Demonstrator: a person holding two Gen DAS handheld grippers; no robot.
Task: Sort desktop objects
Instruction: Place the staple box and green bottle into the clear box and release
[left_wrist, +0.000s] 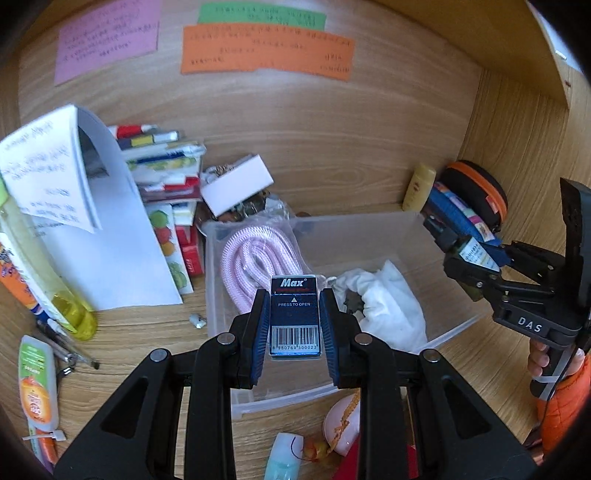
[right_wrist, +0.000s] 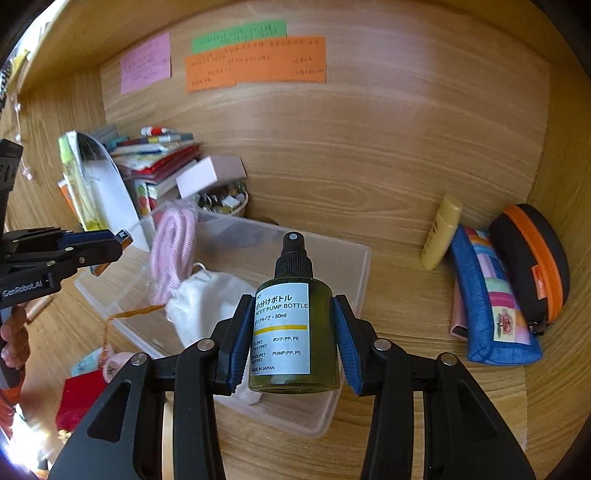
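Where the left wrist camera looks down its own fingers, the left gripper (left_wrist: 294, 325) is clamped on a small dark blue Max staple box (left_wrist: 294, 318), its barcode end toward the camera, blue pads pressed against both long sides. The box hangs above a clear plastic bin (left_wrist: 369, 229) that sits on the wooden desk (left_wrist: 332, 166). Inside the bin lie a coiled pink rope (left_wrist: 255, 258) and a crumpled white cloth bag (left_wrist: 388, 302). To the left of the bin stands a white sheet of paper (left_wrist: 110, 236), with a stack of booklets (left_wrist: 166, 162) behind it and a yellow bottle (left_wrist: 55, 280) in front. At the right edge the right gripper (left_wrist: 469, 254) appears, grasping a small bottle over the bin's far corner.

From the right wrist camera, the right gripper (right_wrist: 293, 343) is closed on a green petit pump bottle (right_wrist: 295, 325), white label facing the camera, black spray head pointing away, held above the bin's (right_wrist: 354, 266) near right part. The left gripper (right_wrist: 118, 243) shows at the left, pinching the staple box (right_wrist: 123, 236) over the bin's left side. Against the back wall to the right lean a yellow tube (right_wrist: 441, 232), a blue pencil pouch (right_wrist: 491, 295) and a black case with an orange zip (right_wrist: 532, 258). Pink, green and orange notes (right_wrist: 255, 62) are stuck on the back panel.
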